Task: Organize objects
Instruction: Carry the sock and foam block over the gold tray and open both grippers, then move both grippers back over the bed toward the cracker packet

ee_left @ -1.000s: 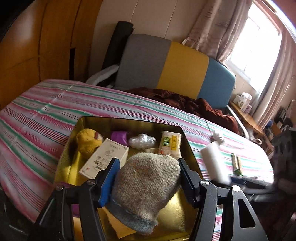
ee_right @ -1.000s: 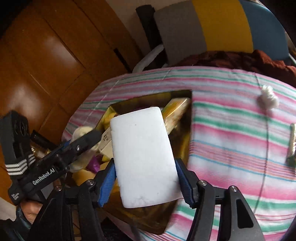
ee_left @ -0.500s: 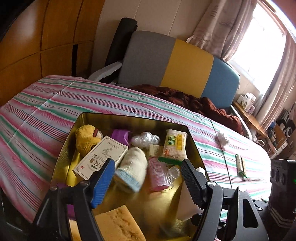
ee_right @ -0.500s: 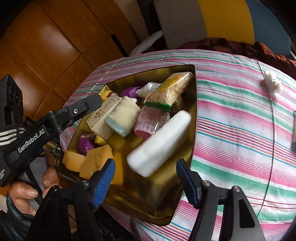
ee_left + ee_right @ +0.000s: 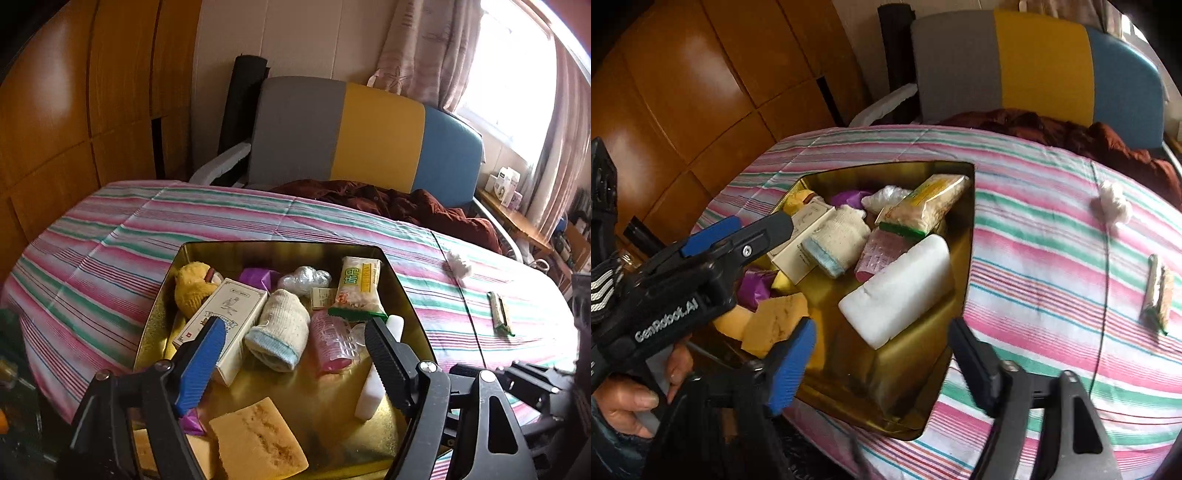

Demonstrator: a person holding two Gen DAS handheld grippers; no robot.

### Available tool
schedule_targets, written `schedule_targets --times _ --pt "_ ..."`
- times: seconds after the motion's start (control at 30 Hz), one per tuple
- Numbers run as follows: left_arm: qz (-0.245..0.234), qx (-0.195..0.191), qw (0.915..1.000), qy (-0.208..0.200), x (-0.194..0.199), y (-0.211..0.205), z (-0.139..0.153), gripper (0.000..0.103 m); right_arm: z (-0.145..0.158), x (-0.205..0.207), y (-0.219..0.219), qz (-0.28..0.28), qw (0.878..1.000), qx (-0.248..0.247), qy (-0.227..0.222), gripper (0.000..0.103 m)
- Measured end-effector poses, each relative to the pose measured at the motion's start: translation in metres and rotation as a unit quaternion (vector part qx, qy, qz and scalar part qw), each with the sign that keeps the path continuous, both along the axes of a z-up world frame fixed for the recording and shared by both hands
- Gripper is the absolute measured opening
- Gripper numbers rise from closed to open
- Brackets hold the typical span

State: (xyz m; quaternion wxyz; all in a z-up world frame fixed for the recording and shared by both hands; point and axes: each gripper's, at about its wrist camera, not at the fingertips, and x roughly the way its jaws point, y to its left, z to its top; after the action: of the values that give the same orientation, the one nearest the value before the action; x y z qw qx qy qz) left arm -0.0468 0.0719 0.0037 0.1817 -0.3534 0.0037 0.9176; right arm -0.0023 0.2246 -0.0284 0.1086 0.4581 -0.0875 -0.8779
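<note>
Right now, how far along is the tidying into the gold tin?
Mostly done: the gold tin already holds the white foam block, rolled sock, snack packet, boxes and sponges. In hand: nothing; the left tool and right tool are both opening with nothing between their jaws. Left on the striped cloth: the cotton ball and the small wrapped bar.

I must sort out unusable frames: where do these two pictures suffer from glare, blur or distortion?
Left wrist view: the window is blown out white, edges bend. Right wrist view: the right hand-held gripper is motion-blurred, its jaws opening on nothing; gold tin stays sharp.
</note>
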Motion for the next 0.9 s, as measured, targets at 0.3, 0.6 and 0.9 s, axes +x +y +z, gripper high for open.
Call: schedule_targets --times 0.3,0.6,0.9 --pt "-0.010 -0.024 0.9994 0.024 0.016 0.009 0.006 0.081 0.005 0.005 0.008 -0.022 0.999 0.024 0.017 0.085" --pt "-0.029 -0.031 0.9987 0.029 0.024 0.019 0.008 0.081 0.006 0.007 0.028 -0.049 0.998 0.033 0.018 0.085" --pt "-0.036 -0.046 0.9978 0.032 0.028 0.030 0.007 0.082 0.001 0.006 0.061 -0.100 0.994 0.038 0.007 0.085"
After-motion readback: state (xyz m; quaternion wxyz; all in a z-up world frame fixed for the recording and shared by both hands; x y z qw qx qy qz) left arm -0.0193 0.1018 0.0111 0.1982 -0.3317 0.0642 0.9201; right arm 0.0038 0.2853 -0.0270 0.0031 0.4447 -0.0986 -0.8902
